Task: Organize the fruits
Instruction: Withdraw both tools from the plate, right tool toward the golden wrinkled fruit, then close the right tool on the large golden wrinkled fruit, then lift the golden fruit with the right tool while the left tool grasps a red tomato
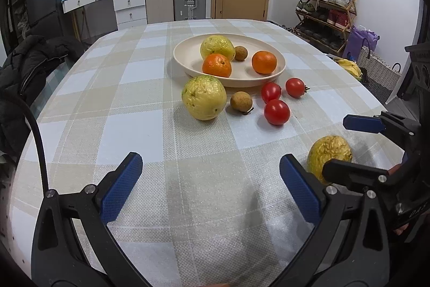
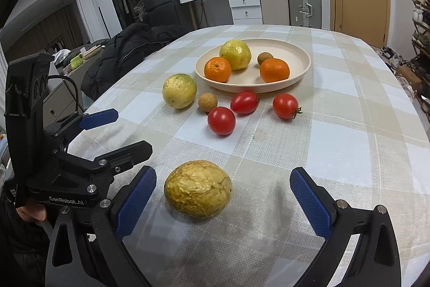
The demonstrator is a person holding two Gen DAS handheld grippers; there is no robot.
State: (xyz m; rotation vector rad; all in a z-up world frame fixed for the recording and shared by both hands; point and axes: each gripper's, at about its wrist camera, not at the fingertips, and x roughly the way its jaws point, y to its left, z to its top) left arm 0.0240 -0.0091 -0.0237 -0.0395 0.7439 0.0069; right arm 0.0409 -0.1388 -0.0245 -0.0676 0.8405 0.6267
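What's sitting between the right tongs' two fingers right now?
A wrinkled yellow fruit lies on the tablecloth between the open right tongs, ungripped, in the right wrist view.

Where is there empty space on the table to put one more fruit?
Bare checked tablecloth lies left of the big yellow-green fruit, and between the left hand-held gripper fingers. It is crowded by the cream plate, around three red tomatoes.
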